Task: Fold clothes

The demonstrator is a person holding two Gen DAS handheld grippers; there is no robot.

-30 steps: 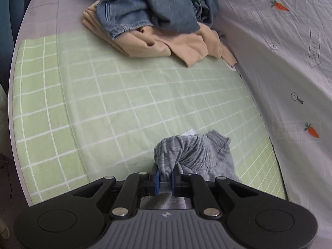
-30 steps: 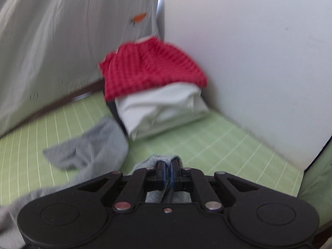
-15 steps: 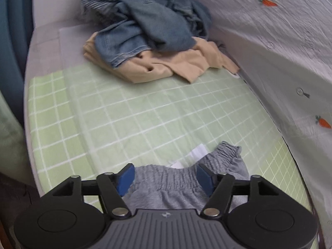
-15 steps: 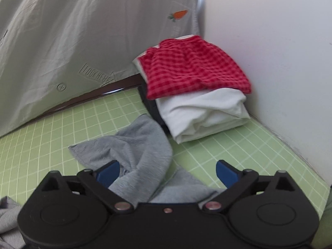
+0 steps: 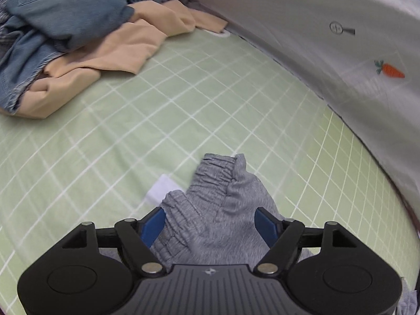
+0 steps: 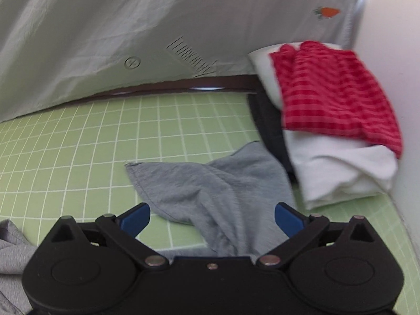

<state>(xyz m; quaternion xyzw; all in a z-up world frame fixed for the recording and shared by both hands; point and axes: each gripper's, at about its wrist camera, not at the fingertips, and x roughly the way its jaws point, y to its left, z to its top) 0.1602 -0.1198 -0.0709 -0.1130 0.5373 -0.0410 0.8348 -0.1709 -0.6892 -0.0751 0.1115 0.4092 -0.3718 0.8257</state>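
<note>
A pair of grey shorts lies crumpled on the green checked sheet (image 5: pixel 157 120). Their elastic waistband (image 5: pixel 220 183) sits between the blue pads of my left gripper (image 5: pixel 210 224), whose jaws are opening and do not press on the cloth. A white label (image 5: pixel 162 189) pokes out beside the waistband. In the right wrist view a grey leg of the shorts (image 6: pixel 199 181) spreads out flat. It runs back between the wide-apart pads of my right gripper (image 6: pixel 212 218), which stands open and clear of the fabric.
Blue jeans (image 5: pixel 65 13) and a beige garment (image 5: pixel 118 57) are heaped at the far left. A folded stack, red checked cloth (image 6: pixel 336 94) over white (image 6: pixel 346 168), stands by the white wall (image 6: pixel 393 52). A grey carrot-print sheet (image 6: pixel 131 26) rises behind the mat.
Both grippers were shut on the grey shorts a second ago and have opened wide, letting the cloth drop onto the sheet. Both hands have shifted sideways and rolled.
</note>
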